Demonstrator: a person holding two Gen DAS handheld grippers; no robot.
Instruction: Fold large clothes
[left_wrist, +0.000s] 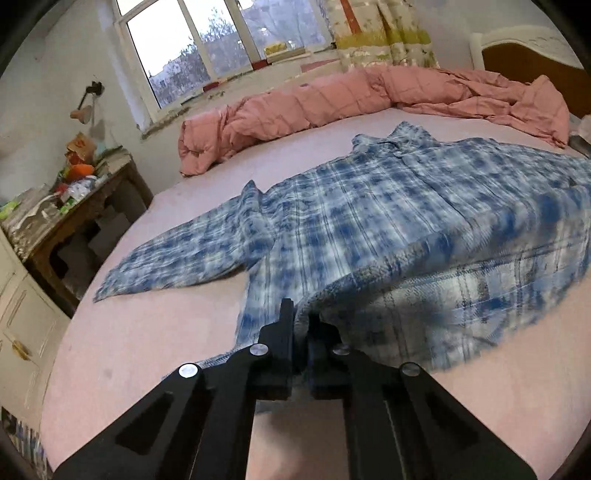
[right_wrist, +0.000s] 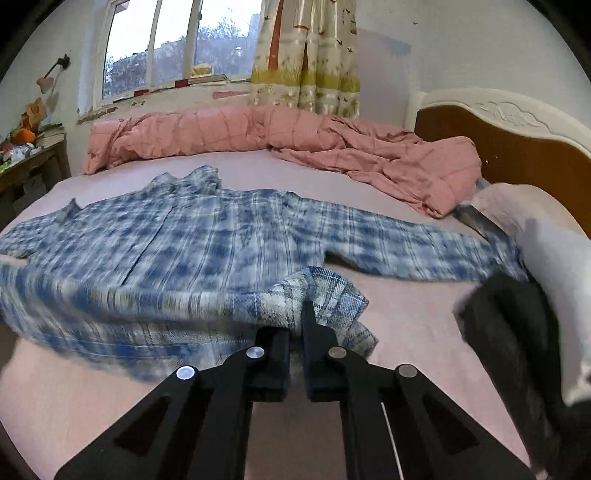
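Nearest the lens, the left gripper (left_wrist: 300, 314) has its two matte black fingers pressed together on the near hem of a blue-and-white plaid shirt (left_wrist: 388, 218), the soft flannel bunched up between the pads. The right gripper (right_wrist: 297, 314) pinches the same hem at its other corner, where the cloth turns over and shows a paler, greyer underside. The lifted edge is blurred in both views.

The one shirt lies spread on a pale pink bed sheet (left_wrist: 147, 339), collar towards the window (left_wrist: 207, 40), its two sleeves stretched out to either side. Behind it a salmon-pink checked quilt (left_wrist: 332, 99) is rolled into a long puffy ridge.

Only the left wrist view shows the whole cluttered wooden side table (left_wrist: 81, 214) and cream cabinet doors below it. Only the right wrist view shows the full carved cream-and-brown headboard (right_wrist: 517, 136), a white pillow (right_wrist: 554, 251) and a dark fuzzy garment (right_wrist: 509, 317) at the bed's edge. A patterned curtain (right_wrist: 314, 62) hangs beside the window.
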